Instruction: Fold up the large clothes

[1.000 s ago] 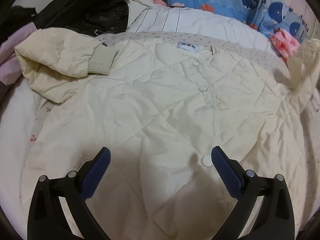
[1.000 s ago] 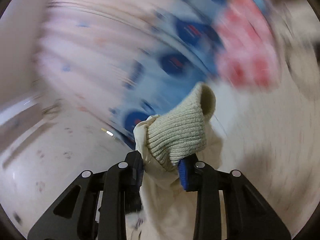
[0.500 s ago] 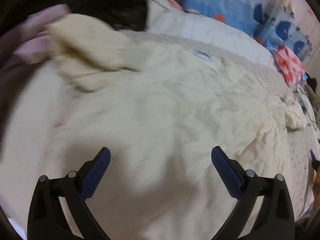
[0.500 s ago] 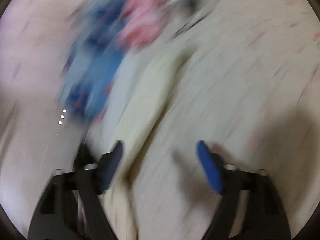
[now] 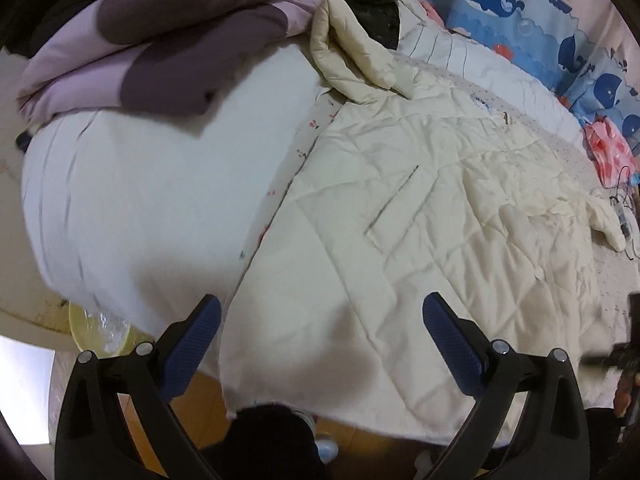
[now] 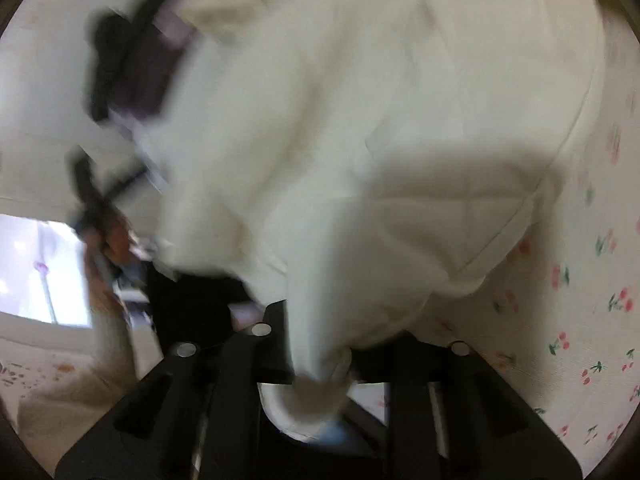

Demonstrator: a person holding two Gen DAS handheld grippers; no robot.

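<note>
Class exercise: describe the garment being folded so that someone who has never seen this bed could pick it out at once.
Start at the bed with its white cover. Spread flat across it lies the cream quilted jacket, one puffy sleeve folded up toward the clothes pile. Unlike the purple-and-lilac garment beside it, it is pale, diamond-stitched and laid out open rather than bundled.

The right wrist view is smeared by motion throughout. There the cream quilted padded jacket [image 6: 360,120] shows no stitching detail, and a dark purple-and-black cloth heap [image 6: 132,68] cannot be identified. The fingertips of the right gripper [image 6: 320,364] are hidden beneath bunched jacket hem. In the left wrist view, the round yellow bowl [image 5: 100,334] is half covered by the white striped bedding [image 5: 140,200].
</note>
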